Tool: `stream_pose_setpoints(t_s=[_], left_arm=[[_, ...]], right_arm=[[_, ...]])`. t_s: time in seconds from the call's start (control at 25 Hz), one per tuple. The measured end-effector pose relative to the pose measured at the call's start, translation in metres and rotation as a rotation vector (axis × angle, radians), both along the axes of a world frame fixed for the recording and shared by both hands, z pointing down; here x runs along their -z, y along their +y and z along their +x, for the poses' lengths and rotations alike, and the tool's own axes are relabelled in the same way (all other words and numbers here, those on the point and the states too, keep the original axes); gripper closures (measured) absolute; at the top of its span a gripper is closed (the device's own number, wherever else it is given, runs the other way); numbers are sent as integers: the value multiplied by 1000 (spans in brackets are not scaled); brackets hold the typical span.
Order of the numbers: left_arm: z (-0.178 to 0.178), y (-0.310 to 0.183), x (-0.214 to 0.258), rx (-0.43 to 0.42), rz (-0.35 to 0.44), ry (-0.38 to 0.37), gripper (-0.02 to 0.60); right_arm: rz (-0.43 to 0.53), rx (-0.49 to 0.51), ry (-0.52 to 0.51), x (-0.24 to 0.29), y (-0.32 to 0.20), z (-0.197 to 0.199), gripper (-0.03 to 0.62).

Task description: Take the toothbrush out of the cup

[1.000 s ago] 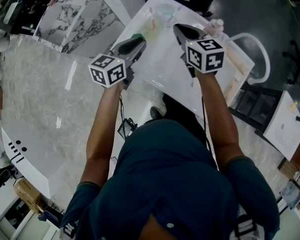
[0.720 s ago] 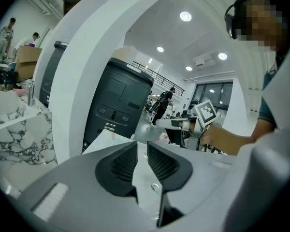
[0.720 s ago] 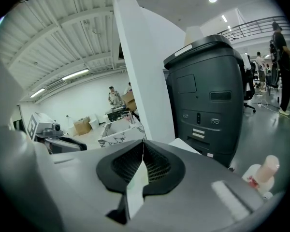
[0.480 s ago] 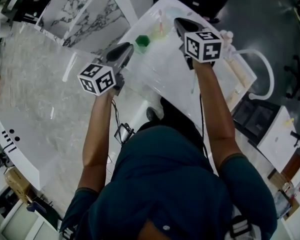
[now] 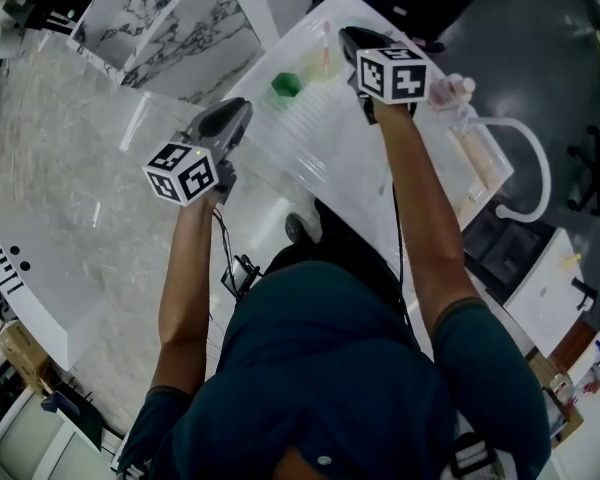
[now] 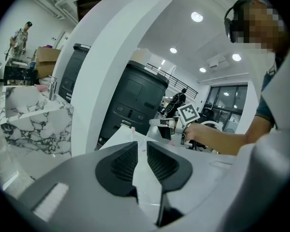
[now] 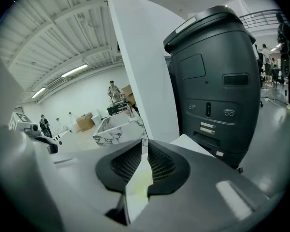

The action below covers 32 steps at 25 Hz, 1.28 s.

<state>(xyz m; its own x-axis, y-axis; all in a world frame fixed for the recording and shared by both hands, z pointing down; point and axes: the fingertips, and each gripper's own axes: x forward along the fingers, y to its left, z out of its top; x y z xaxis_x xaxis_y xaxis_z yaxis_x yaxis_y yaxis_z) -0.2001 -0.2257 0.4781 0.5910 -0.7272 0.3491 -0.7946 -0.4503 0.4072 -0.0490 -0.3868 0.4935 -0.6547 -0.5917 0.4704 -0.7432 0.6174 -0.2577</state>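
Left gripper (image 5: 237, 107): jaws a narrow gap apart, nothing between the pads. It hangs over the near-left edge of the white table (image 5: 342, 160), pointing slightly downward. In its own view (image 6: 141, 147) only bare table top shows through the gap.

Right gripper (image 5: 346, 34): jaws have just been opening and now stand at a thin slit with nothing between them. Own view (image 7: 145, 147) confirms this, with only pale table surface behind the gap. It is stretched out to the far end of the table, marker cube up.

Toothbrush (image 5: 326, 42): reads as a thin pale stick standing up out of the clear, faintly yellowish cup (image 5: 316, 67) at the far end of the table. It is washed out in the head view, so I can't make out more detail. The right gripper tip is just beside it, and I can't tell whether they touch. The left gripper is well apart from the cup.

Other items:
- A small green block (image 5: 285, 84) sits on the table just left of the cup.
- Pale bottles (image 5: 451, 90) stand at the right edge, near the right forearm.
- A marble-patterned slab (image 5: 170, 23) lies off the table to the left.
- A dark grey machine (image 7: 217, 71) stands beyond the table's far end.
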Motion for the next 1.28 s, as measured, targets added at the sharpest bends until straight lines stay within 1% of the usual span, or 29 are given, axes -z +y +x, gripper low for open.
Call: stream_pose_setpoints(t_s=[0.52, 0.88, 1.0, 1.08, 1.28], left_arm=[[-18, 5, -20, 60, -41, -3, 526], [-26, 9, -32, 91, -66, 0, 526], [-28, 11, -34, 98, -68, 0, 526], [-29, 12, -34, 102, -68, 0, 526], [-33, 16, -31, 106, -64, -1, 526]], right_arm=[[-65, 33, 65, -54, -41, -25, 493], [-95, 48, 111, -83, -55, -37, 493], [-77, 54, 132, -85, -56, -39, 496], [-55, 62, 134, -82, -55, -41, 522], [-14, 73, 104, -62, -48, -46, 525]])
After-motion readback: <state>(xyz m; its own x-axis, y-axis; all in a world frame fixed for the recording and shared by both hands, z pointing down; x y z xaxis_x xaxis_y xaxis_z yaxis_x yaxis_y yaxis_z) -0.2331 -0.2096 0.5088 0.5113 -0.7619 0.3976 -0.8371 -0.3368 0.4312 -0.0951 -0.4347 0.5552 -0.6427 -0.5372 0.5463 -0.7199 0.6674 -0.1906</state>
